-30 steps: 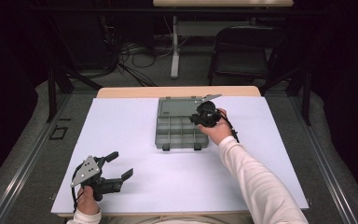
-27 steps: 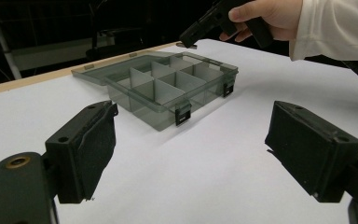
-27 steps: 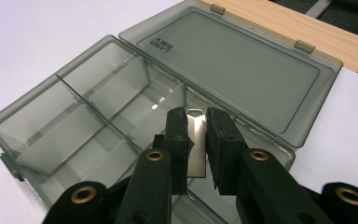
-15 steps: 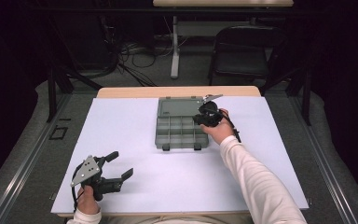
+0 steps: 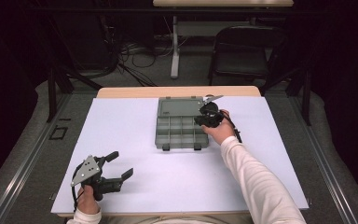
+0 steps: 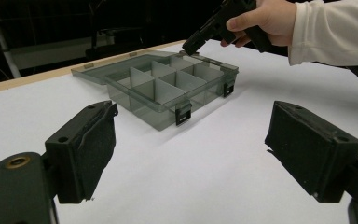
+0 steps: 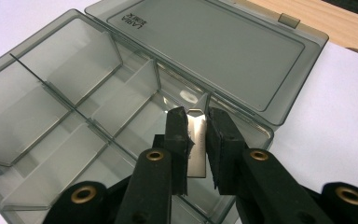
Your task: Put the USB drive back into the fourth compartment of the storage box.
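White sheeting covers our worktop point(image 5: 135, 126), with a dark room and a chair point(image 5: 242, 51) at twelve o'clock. Our box point(image 5: 179, 123) sits at the far centre, its lid point(image 7: 214, 42) laid flat open behind it and its dividers point(image 7: 116, 105) standing in the tray. Our right claw point(image 7: 196, 133) hangs over the box's two o'clock corner, jaws clamped on a thin pale divider point(image 7: 196, 140). Our left claw point(image 5: 116, 165) rests at seven o'clock, jaws spread wide with nothing between them, well apart from the box.
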A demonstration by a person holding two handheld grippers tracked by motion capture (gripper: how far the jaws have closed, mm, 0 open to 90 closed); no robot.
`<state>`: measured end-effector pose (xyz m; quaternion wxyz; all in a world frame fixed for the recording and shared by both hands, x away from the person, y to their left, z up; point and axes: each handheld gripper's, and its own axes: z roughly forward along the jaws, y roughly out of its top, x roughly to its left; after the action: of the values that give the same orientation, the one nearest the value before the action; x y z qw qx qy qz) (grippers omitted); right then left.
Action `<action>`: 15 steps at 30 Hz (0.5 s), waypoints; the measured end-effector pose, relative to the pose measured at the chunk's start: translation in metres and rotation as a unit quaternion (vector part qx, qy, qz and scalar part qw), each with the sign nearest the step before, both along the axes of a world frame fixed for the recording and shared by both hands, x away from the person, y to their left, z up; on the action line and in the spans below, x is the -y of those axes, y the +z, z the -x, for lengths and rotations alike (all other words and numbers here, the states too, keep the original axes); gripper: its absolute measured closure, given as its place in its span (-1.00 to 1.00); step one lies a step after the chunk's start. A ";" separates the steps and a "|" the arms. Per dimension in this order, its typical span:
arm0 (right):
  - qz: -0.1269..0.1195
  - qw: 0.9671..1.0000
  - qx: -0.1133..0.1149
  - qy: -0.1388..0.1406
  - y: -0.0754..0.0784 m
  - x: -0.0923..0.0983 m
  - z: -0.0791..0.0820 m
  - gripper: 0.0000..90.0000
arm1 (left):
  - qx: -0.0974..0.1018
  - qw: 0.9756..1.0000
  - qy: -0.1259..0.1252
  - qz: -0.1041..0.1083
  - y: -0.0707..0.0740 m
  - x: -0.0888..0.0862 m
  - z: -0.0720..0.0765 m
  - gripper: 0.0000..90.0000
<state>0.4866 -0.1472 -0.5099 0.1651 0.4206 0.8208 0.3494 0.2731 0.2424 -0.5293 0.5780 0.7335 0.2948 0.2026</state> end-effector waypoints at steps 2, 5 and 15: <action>0.002 1.000 -0.001 -0.001 -0.001 0.000 0.000 0.76 | 0.000 1.000 -0.001 0.001 0.000 0.000 0.000 -0.65; 0.003 1.000 -0.002 -0.001 -0.002 0.000 -0.001 0.76 | 0.000 1.000 -0.001 0.001 0.000 0.000 0.000 -0.66; 0.007 1.000 -0.008 -0.003 -0.008 0.002 -0.002 0.76 | 0.002 1.000 0.000 0.001 0.000 0.000 0.000 -0.65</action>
<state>0.4885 -0.1490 -0.5176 0.1626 0.4247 0.8231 0.3400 0.2727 0.2424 -0.5293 0.5793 0.7326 0.2934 0.2037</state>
